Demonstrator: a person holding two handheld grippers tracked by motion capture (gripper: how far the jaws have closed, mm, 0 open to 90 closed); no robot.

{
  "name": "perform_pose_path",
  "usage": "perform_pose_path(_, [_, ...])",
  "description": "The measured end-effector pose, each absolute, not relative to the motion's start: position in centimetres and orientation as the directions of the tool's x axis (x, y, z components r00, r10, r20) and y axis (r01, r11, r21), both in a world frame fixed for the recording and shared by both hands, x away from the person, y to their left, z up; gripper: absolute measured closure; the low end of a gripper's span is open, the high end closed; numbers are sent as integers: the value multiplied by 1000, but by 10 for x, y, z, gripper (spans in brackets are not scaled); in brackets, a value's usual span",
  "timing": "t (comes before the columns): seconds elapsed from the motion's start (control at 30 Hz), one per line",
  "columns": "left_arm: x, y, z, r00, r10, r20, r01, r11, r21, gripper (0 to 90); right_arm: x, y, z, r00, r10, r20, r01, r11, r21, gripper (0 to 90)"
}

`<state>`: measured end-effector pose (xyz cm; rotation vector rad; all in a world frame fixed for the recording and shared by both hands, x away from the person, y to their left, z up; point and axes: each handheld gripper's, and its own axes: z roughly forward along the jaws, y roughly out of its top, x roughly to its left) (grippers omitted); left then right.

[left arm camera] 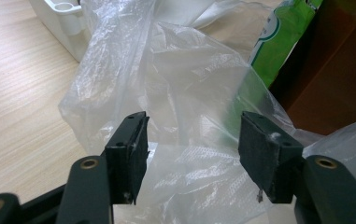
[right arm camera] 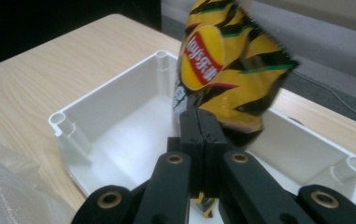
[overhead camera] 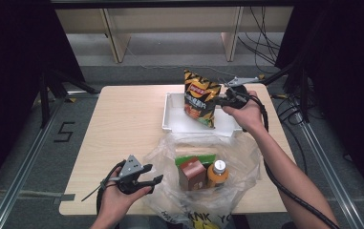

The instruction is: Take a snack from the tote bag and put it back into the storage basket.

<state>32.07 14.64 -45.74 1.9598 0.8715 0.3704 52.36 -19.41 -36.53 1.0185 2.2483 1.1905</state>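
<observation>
A yellow and black chip bag stands upright over the white tray at the far middle of the table. My right gripper is shut on the bag's edge; in the right gripper view the jaws pinch the foil just above the tray's floor. My left gripper rests at the near left, open, beside a clear plastic bag. In the left gripper view its pads stand apart with the crumpled plastic behind them and nothing pressed between.
Inside the plastic bag stand a brown carton, an orange-capped bottle and a green packet. The brown carton and green packet lie close to the left gripper. Cables trail off the table's right side.
</observation>
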Motion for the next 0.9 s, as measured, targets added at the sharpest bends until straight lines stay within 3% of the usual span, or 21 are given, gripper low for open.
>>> perform_pose_path(0.4, [321,148,-457,702,708,-80,420,-320,849,433,537,-174,-392,-714,700,18,454,444,772,900])
perform_pose_path(0.63, [321,149,-457,704,705,-84,418,-316,852,433,541,-167,-407,-701,712,44,491,437,753,900])
perform_pose_path(0.9, [321,149,-457,698,711,-84,425,-317,848,433,547,-166,-421,-720,694,-2,489,510,708,900])
